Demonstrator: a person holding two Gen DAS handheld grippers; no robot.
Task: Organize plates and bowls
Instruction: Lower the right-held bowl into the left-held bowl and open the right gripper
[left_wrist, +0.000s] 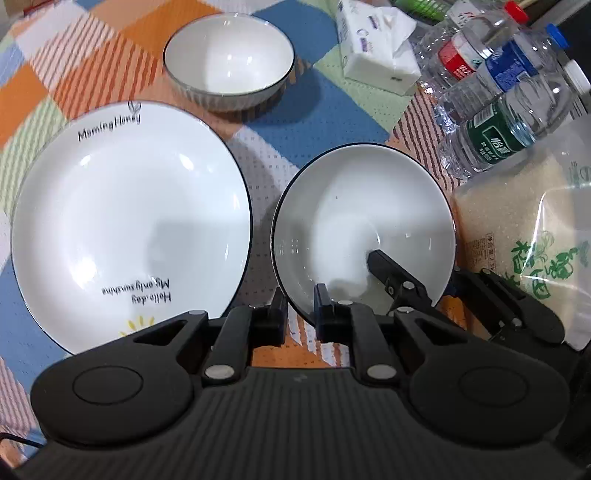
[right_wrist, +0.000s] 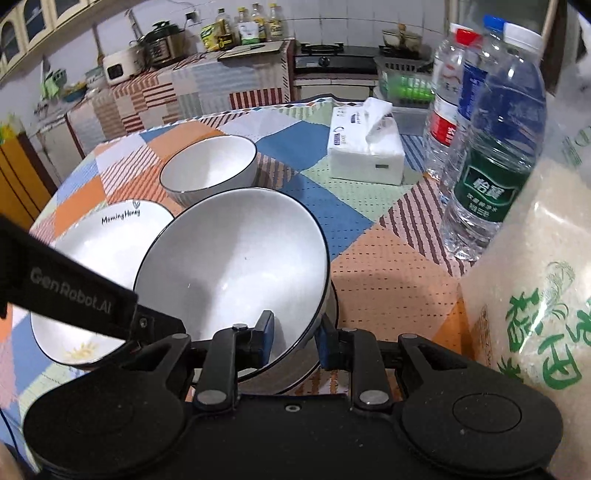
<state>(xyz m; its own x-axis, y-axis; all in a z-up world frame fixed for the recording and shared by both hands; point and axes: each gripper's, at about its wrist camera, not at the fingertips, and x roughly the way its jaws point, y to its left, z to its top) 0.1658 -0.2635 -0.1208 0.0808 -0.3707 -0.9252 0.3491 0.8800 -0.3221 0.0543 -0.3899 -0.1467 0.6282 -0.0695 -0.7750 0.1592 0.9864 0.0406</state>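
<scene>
From the left wrist camera, the left gripper (left_wrist: 300, 308) has its fingers (left_wrist: 322, 306) drawn almost together on the near rim of a bowl (left_wrist: 364, 225), one finger outside the wall and one inside. Gripping the thin rim is a sensible hold, since the bowl is too wide to span. The right gripper's fingers (left_wrist: 391, 271) reach into the same bowl from the right, so both tools share the one piece, probably to steady it. A large plate (left_wrist: 129, 225) printed with lettering lies flat just to the left of the bowl on the checked surface (left_wrist: 325, 122), and a second bowl (left_wrist: 229, 61) stands farther back. Water bottles (left_wrist: 495, 136), a tissue pack (left_wrist: 376, 51) and a bag of rice (left_wrist: 532, 236) crowd the right side, which leaves the left as the free space for stacking.

From the right wrist camera, the right gripper (right_wrist: 293, 339) straddles the bowl's (right_wrist: 236, 262) near rim with its fingers (right_wrist: 264, 338) slightly apart; I cannot tell whether the pads press on the wall. The bowl is tilted, its mouth facing the camera, and beneath its near edge another rim shows, apparently a dish under it. The plate (right_wrist: 107, 254) lies beside it on the left, partly hidden by the left gripper's arm (right_wrist: 70, 291). The far bowl (right_wrist: 208, 168) stands upright behind it. Stacking looks unfinished.
</scene>
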